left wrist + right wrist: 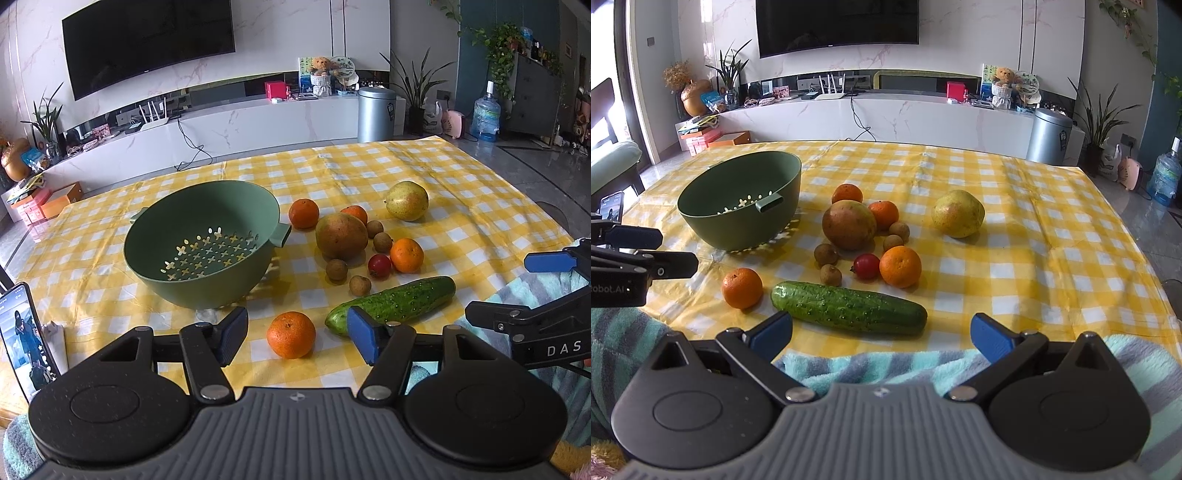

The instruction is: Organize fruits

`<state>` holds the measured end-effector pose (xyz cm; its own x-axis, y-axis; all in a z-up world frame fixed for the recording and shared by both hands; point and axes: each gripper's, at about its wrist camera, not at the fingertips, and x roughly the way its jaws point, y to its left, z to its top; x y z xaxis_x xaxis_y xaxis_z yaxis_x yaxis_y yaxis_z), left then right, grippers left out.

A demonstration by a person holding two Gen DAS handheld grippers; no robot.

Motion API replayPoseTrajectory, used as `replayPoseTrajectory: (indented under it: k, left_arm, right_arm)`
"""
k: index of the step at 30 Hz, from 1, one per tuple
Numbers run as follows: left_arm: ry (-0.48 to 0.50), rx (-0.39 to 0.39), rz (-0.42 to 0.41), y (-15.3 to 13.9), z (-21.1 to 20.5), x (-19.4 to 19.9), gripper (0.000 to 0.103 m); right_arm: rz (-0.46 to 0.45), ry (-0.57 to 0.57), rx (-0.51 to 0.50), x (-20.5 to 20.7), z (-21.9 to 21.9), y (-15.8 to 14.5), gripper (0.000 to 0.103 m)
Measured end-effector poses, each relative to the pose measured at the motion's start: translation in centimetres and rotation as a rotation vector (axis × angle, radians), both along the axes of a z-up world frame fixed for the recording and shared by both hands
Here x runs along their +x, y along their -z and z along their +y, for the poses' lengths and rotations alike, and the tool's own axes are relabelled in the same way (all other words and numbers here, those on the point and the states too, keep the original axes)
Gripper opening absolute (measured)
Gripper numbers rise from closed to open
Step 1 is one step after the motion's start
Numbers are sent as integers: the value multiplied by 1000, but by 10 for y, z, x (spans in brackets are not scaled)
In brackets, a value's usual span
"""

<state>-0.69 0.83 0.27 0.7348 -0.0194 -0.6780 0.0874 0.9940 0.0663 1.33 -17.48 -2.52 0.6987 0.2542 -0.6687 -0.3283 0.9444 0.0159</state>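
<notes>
- Surface [1052, 206] was covered by a yellow-and-white checked cloth; all produce lay loose on it.
- Green colander [201, 240] stood upright at the left of the fruit, nothing inside; pale cross-shaped holes showed in its base.
- Cucumber [849, 308] lay on its side at the near edge, closest item to the right gripper.
- Large reddish-green fruit [849, 224] sat mid-cluster, just right of the colander's handle.
- Yellow-green pear [957, 213] lay apart, to the right of the cluster.
- Four mandarins: near mandarin [291, 335] just left of the cucumber's end; right mandarin [900, 266] beside the small red fruit [866, 266]; two more behind the large fruit.
- Four small brown longans [336, 269] were scattered around the large fruit's near and right sides.
- Left gripper [297, 338] hovered low over the near edge, jaws wide apart, holding nothing; the near mandarin appeared between its fingers, not touched.
- Right gripper [881, 336] likewise stood wide open and empty, fingers either side of the cucumber's near side, clear of it.
- A phone [26, 332] stood propped at the far left.
</notes>
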Motion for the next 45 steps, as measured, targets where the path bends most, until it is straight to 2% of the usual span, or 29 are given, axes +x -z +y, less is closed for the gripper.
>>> replayPoseTrajectory:
  k: [45]
  left_arm:
    - [-8,-11,19,2,3,1,73]
  right_arm:
    - [34,16,-1,2,0,2,99]
